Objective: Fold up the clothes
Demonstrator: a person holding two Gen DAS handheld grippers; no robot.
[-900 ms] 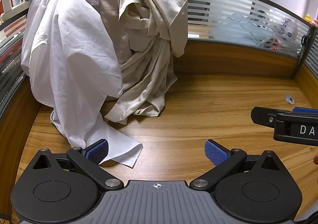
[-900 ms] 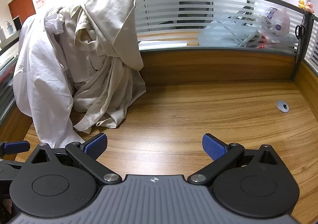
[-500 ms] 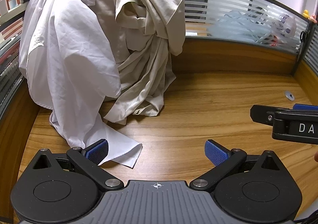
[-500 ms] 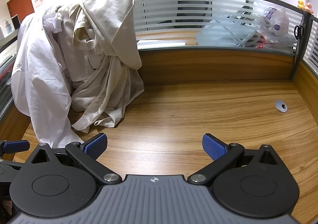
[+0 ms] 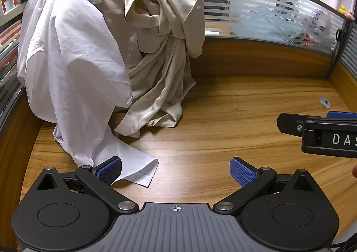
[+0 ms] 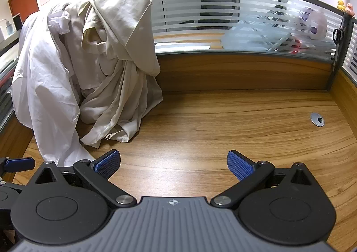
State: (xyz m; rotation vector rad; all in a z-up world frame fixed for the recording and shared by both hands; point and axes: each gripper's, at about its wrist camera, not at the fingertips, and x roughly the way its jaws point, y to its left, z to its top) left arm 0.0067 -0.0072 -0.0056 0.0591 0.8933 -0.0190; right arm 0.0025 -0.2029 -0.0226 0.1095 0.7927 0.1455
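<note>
Wooden desk (image 5: 223, 118) with white garment (image 5: 73, 62) and beige garment (image 5: 160, 51) heaped; both tongs (image 5: 175, 168) (image 6: 173, 163) wide open, empty.

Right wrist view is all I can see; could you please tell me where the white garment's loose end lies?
Observer: The white garment ends in a flat corner on the desk, showing just right of the left gripper's left pad.
Operator: Is that gripper open?
Observer: Yes, wide open, its pads pressing on nothing.
Operator: Anything near my own gripper?
Observer: What looks like a fingertip shows at the frame edge, below the right gripper's body.
</note>
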